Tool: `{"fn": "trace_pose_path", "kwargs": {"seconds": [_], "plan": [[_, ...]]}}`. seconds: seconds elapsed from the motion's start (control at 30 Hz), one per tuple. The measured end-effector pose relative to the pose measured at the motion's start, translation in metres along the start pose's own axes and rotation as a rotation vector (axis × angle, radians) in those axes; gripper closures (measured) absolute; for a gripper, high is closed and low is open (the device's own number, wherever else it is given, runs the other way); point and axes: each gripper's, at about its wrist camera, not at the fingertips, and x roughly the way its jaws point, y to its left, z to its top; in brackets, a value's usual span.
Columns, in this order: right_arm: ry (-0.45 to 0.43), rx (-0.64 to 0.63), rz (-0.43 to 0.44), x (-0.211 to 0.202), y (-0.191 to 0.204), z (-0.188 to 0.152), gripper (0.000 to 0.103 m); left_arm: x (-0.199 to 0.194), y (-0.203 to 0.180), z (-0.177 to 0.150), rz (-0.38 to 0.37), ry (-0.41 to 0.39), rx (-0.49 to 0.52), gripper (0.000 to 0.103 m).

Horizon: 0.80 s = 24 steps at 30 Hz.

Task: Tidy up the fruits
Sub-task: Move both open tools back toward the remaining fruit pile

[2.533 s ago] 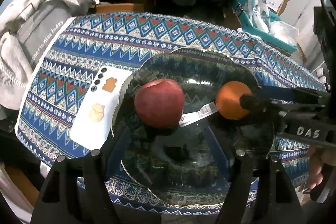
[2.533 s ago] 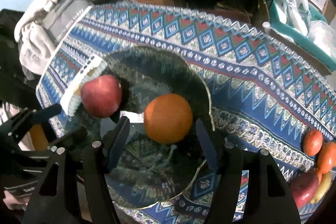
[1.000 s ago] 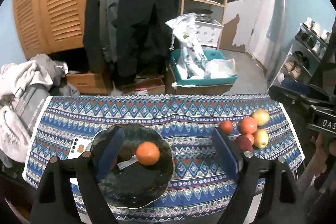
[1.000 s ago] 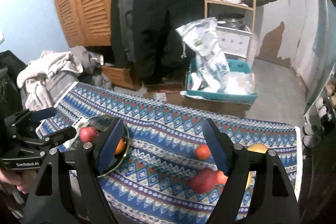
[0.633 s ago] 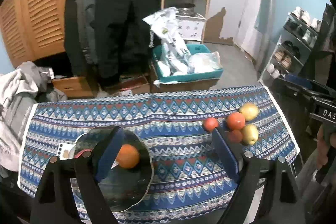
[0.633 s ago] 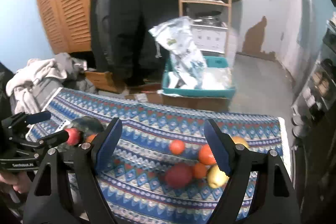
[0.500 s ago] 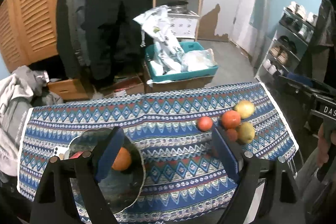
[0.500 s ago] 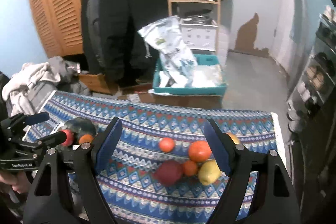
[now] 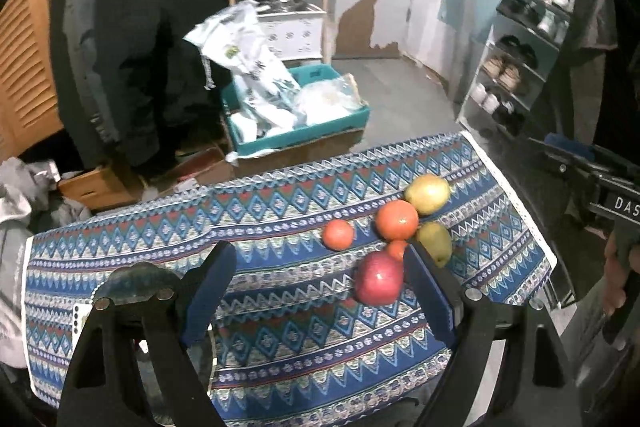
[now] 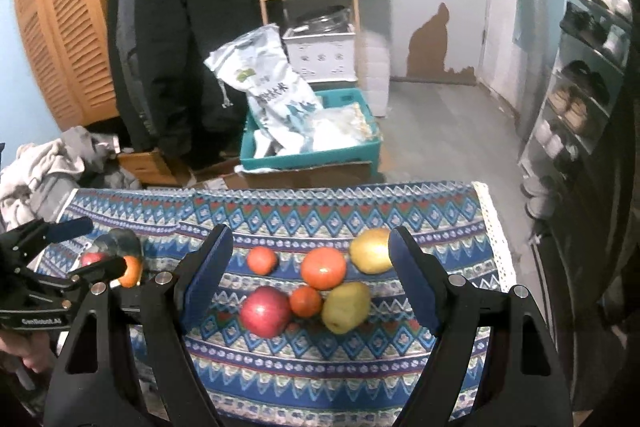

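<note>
Several fruits lie clustered on the patterned tablecloth (image 10: 320, 367): a red apple (image 10: 265, 311), a large orange (image 10: 323, 267), two small oranges (image 10: 261, 260) (image 10: 305, 301) and two yellow pears (image 10: 370, 250) (image 10: 346, 307). The red apple also shows in the left wrist view (image 9: 378, 283). A dark glass plate (image 10: 120, 241) at the left holds an apple (image 10: 91, 259) and an orange (image 10: 130, 271). My right gripper (image 10: 310, 275) is open above the fruit cluster. My left gripper (image 9: 318, 293) is open, high above the cloth, with the red apple near its right finger.
A white phone (image 9: 79, 319) lies beside the plate (image 9: 136, 283), which is partly hidden by my left finger. Behind the table are a teal crate with bags (image 10: 308, 143), a cardboard box, a dark coat, shelves and a shoe rack. Clothes pile at the left.
Both grippers have lifted away from the plate and swung right. The fruit cluster has come nearer the middle of both views. The apple and orange stay on the plate.
</note>
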Motion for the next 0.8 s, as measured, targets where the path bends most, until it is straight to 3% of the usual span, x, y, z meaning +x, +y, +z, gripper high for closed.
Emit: {"fn": "trace_pose_path", "kwargs": {"seconds": [0.53, 0.8], "plan": [[0.082, 0.059, -0.032, 0.026, -0.039, -0.022, 0.022, 0.051, -0.041, -0.001, -0.027, 0.079, 0.088, 0.016], [0.149, 0.06, -0.04, 0.055, -0.043, -0.034, 0.022, 0.1, -0.047, -0.015, -0.086, 0.183, 0.061, 0.016]]}}
